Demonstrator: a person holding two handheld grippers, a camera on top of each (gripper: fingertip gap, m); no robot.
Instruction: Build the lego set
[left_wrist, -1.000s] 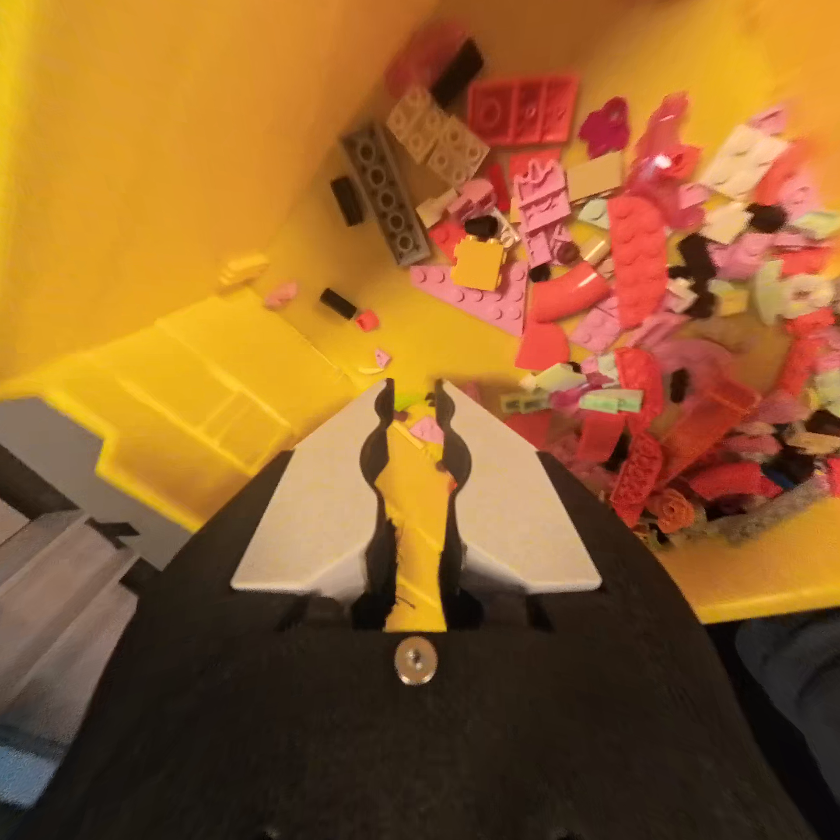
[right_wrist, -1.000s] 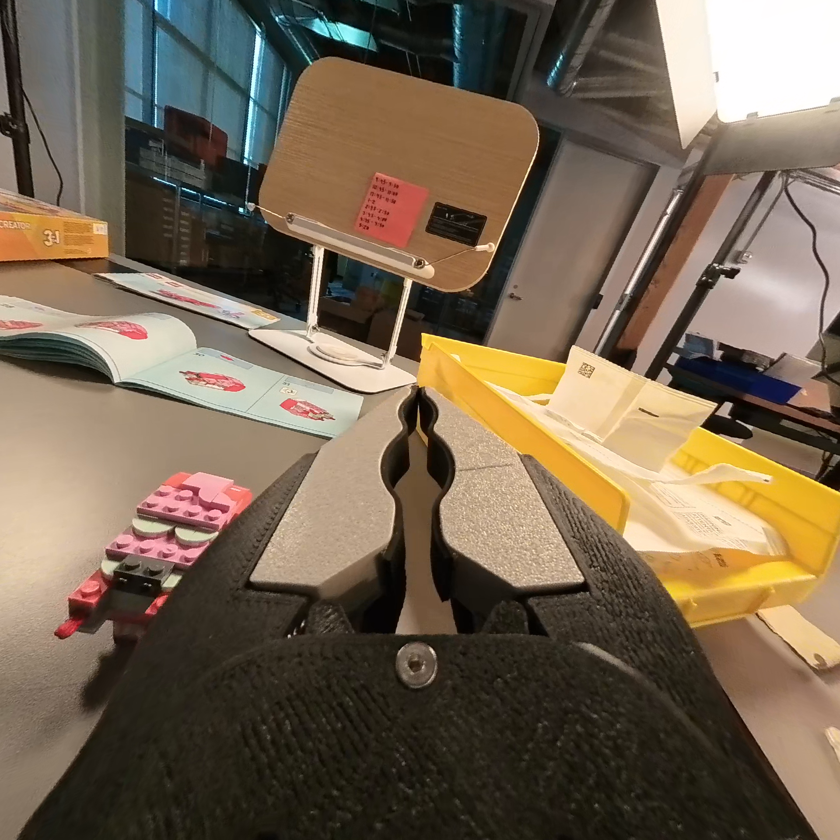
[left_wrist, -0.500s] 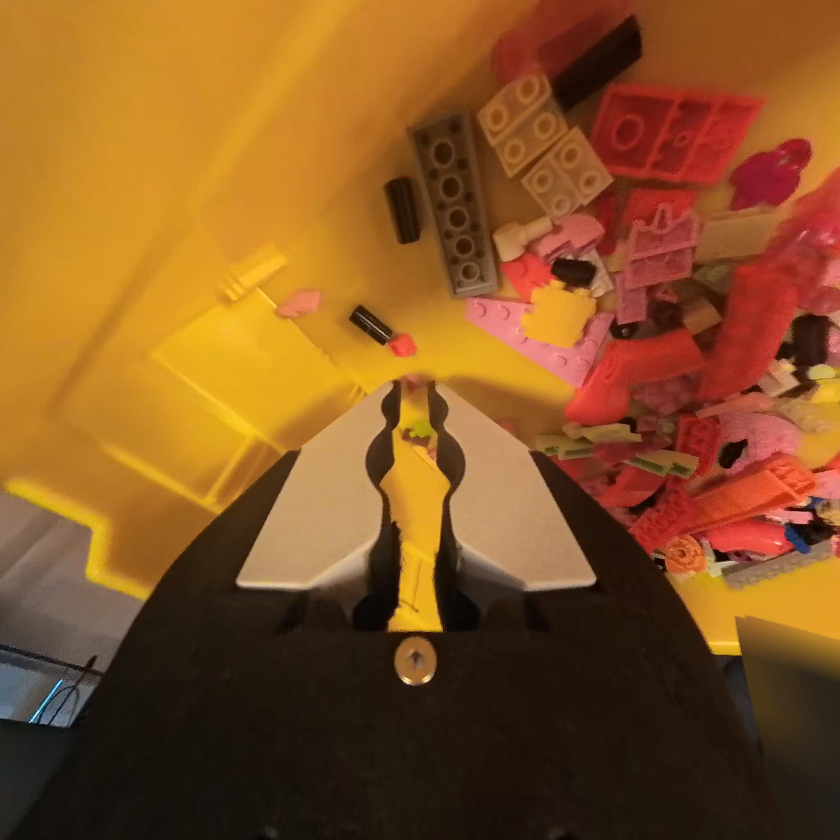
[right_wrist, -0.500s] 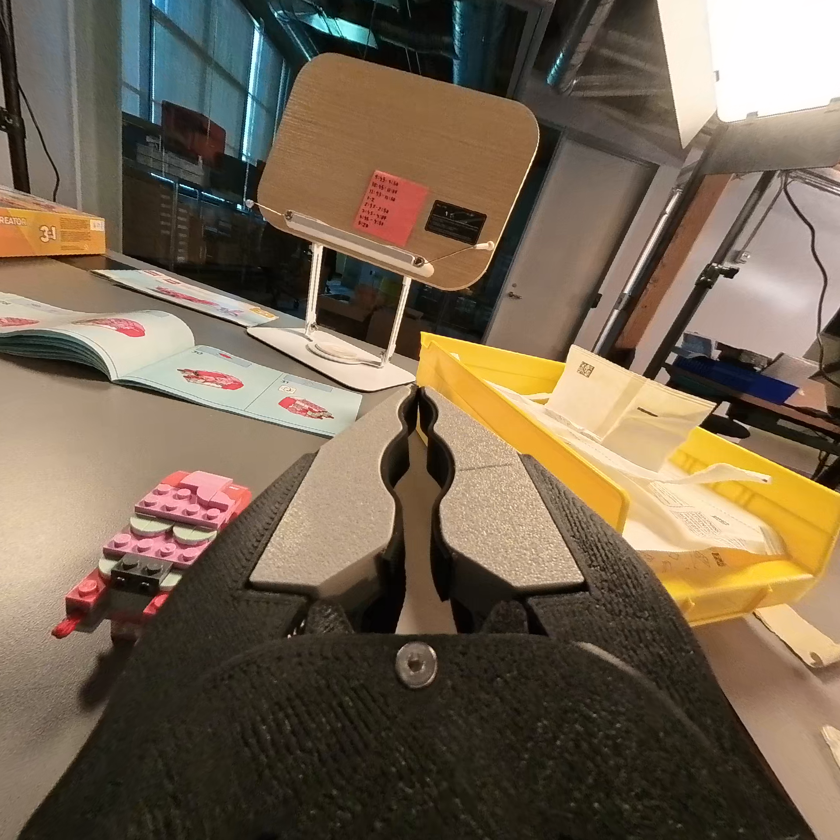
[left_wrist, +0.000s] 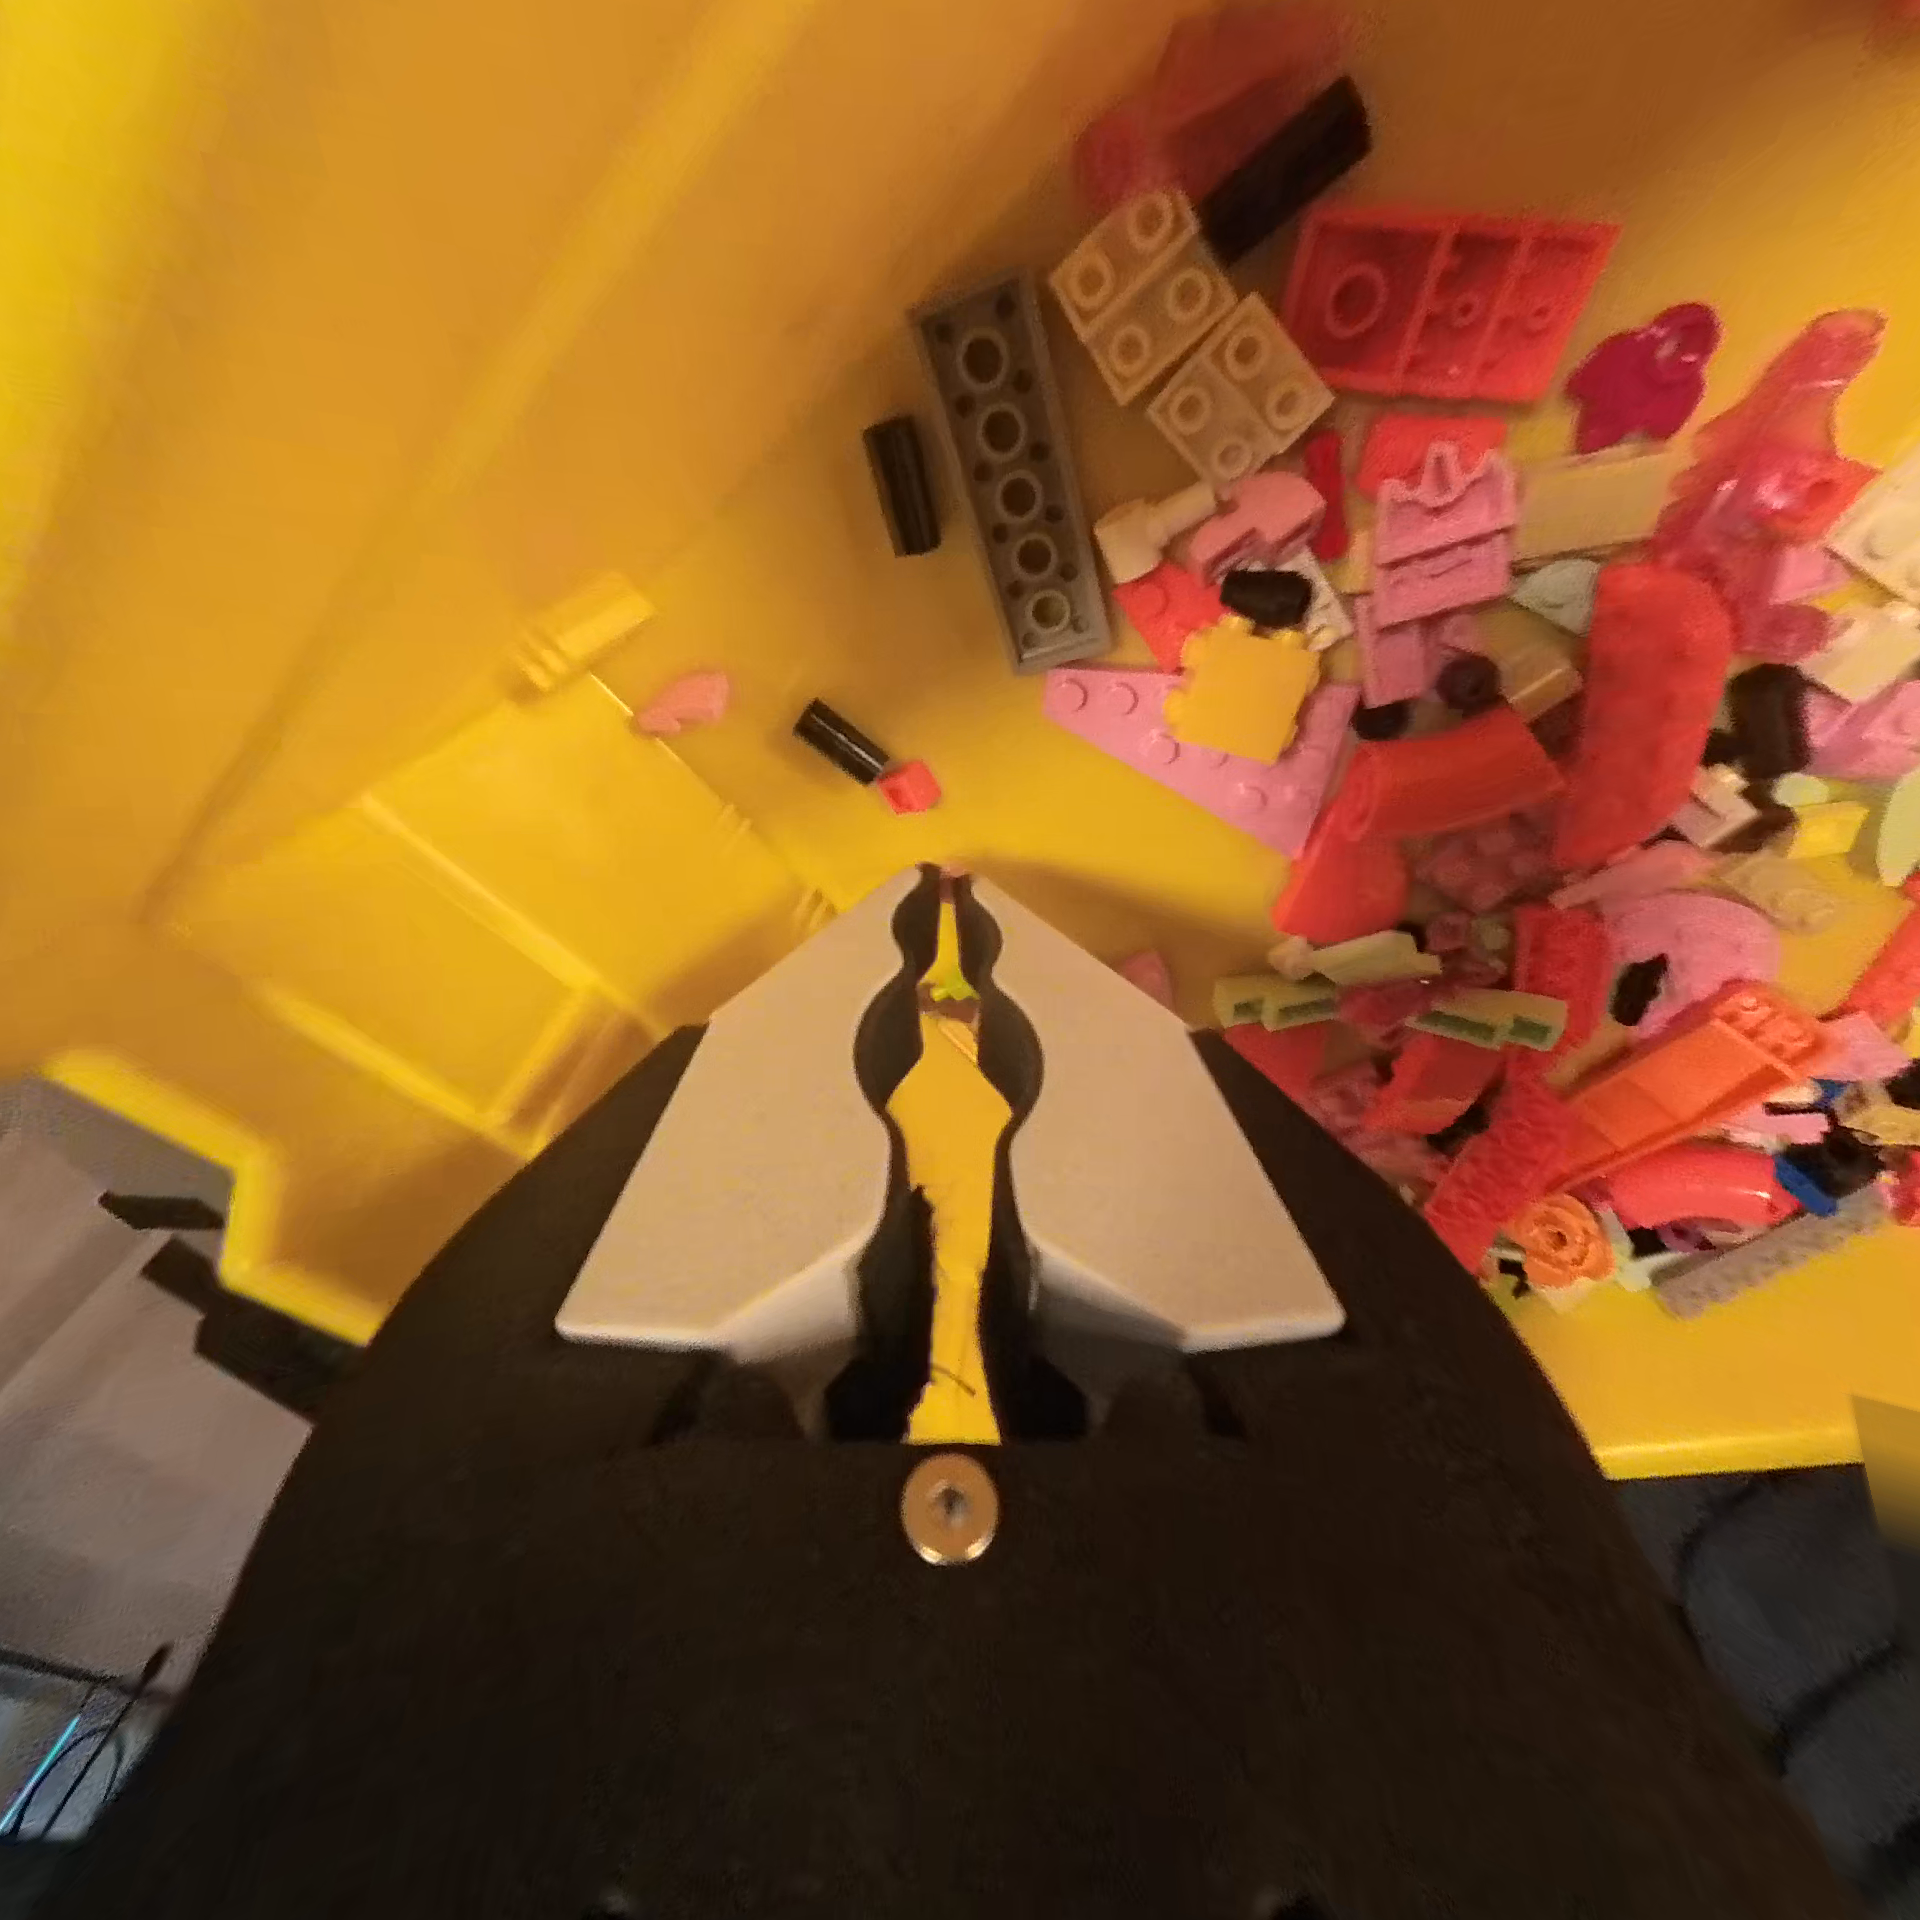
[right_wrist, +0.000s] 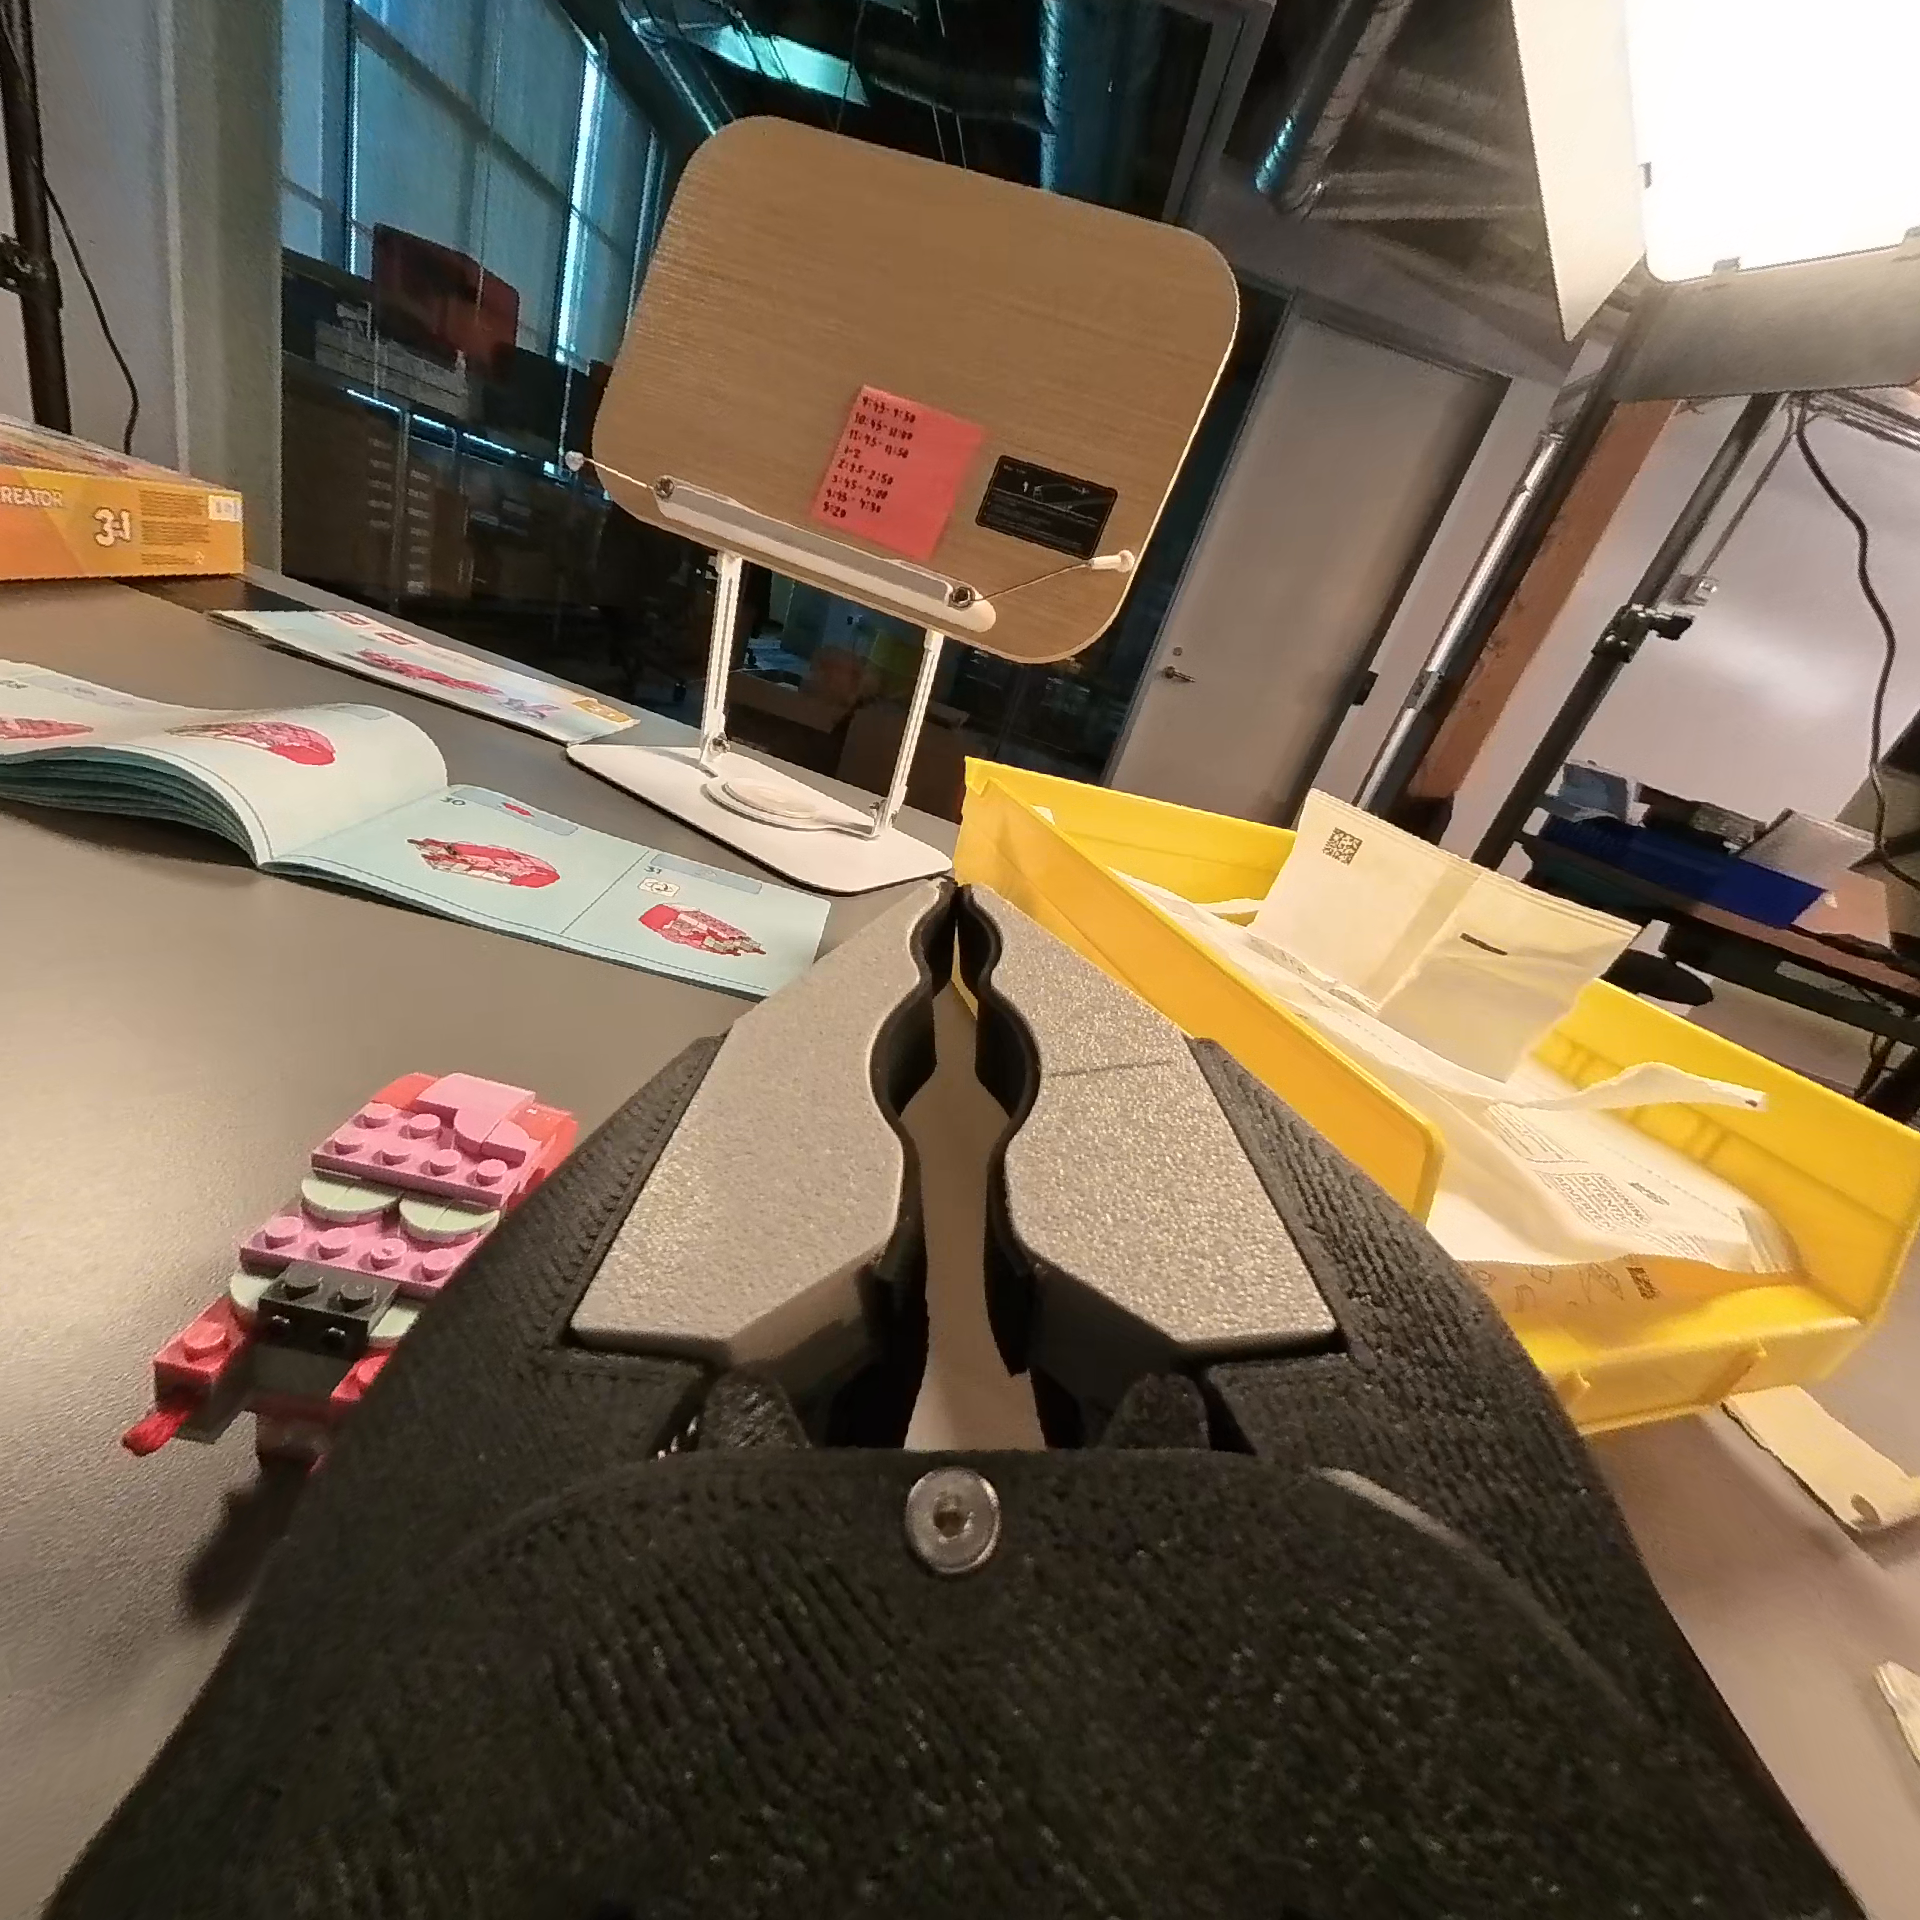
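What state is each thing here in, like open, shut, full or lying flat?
Left gripper: closed, tips over the yellow bin floor.
Right gripper: closed, empty.
Yellow brick bin: loose bricks piled at one side.
Instruction booklet: lying open.
Book stand: upright, no book.
Brick model: part-built, on table.

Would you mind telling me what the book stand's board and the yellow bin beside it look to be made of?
The book stand's board looks like light wood or wood-look laminate: fine straight grain, matte. The yellow bin seems moulded plastic: uniform colour, smooth, slightly glossy thin walls.
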